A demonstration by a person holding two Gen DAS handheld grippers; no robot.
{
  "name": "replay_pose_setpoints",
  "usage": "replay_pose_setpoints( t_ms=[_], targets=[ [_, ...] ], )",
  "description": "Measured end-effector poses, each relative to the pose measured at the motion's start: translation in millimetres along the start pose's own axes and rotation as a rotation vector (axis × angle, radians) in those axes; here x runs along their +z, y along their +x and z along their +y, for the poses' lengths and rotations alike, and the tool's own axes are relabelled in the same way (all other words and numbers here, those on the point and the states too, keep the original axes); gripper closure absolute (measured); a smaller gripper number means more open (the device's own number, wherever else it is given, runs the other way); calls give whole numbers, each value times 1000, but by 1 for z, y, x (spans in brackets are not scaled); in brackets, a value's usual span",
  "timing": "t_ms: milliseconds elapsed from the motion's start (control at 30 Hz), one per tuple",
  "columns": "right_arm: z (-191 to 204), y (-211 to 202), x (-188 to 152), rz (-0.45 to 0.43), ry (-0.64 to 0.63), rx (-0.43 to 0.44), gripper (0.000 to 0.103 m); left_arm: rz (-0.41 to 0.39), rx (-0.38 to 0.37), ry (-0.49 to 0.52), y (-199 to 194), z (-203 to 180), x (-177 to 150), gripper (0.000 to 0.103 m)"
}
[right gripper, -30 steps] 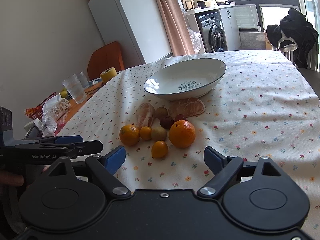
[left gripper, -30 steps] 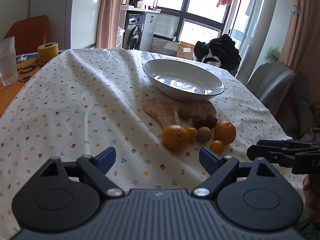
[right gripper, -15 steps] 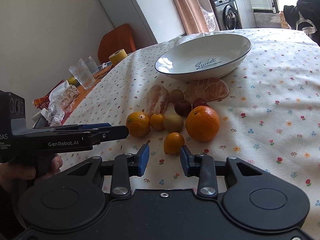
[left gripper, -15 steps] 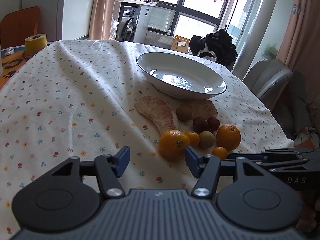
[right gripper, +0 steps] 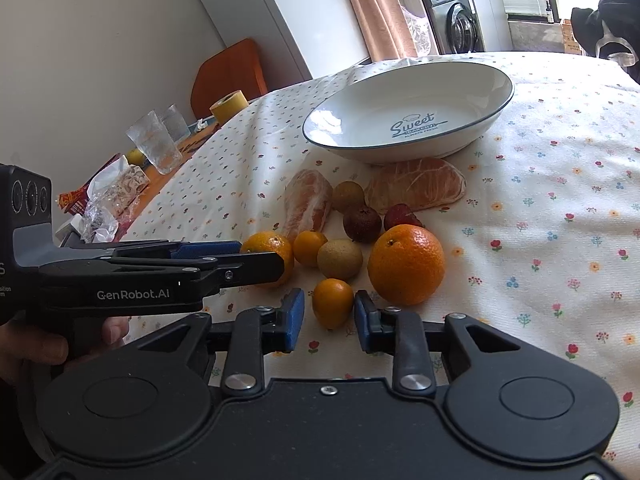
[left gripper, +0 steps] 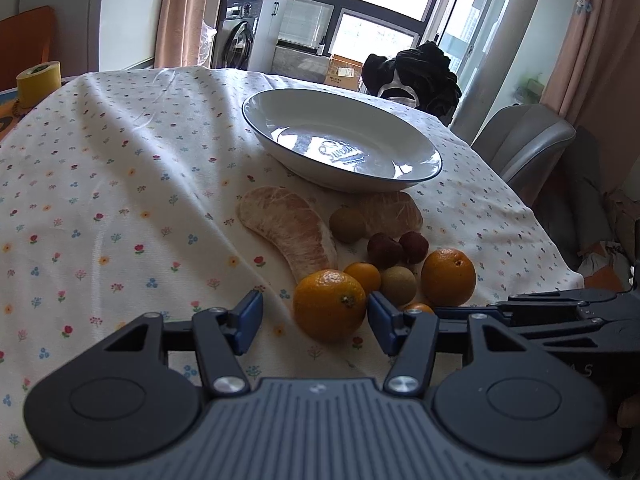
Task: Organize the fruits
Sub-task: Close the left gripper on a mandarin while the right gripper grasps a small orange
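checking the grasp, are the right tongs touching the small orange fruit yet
Apart. The right wrist view shows tablecloth between the small orange fruit and each blue pad of the right tongs, which straddle it, open.

Readable text on my feeds

I read "Sweet" in blue script inside the white dish [right gripper: 408, 112], and "GenRobot.AI" along the left gripper [right gripper: 260, 258] body; smaller print under "Sweet" stays illegible.
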State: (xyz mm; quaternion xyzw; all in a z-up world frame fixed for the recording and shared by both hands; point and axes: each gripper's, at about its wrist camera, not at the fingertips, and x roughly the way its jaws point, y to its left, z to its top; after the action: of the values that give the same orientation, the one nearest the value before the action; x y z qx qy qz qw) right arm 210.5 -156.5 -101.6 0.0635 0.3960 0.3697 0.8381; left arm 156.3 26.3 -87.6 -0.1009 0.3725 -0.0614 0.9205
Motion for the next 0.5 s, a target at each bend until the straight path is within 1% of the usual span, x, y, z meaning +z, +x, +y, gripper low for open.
replay_pose_setpoints(
  t_ms=[33, 67, 100, 167, 333, 500],
  targets=[
    [-1, 0, 0, 0, 3, 5, 81, -2, -1, 5, 0, -1, 0, 47],
    [-1, -1, 0, -1, 2, 8, 82, -6, 0, 9, 0, -2, 0, 51],
    [-1, -1, -1, -3, 0, 10, 82, -8, -6, 11, 0, -2, -1, 58],
    [-1, -2, -2, -4, -3, 15, 82, -12, -24, 8, -2, -3, -1, 65],
    [3, -6, -4, -14, -16, 31, 82, -16, -17, 8, -7, -4, -3, 66],
    [5, -13, -3, -36, -19, 26, 82, -44, -11, 3, -19, -3, -5, 66]
  ],
)
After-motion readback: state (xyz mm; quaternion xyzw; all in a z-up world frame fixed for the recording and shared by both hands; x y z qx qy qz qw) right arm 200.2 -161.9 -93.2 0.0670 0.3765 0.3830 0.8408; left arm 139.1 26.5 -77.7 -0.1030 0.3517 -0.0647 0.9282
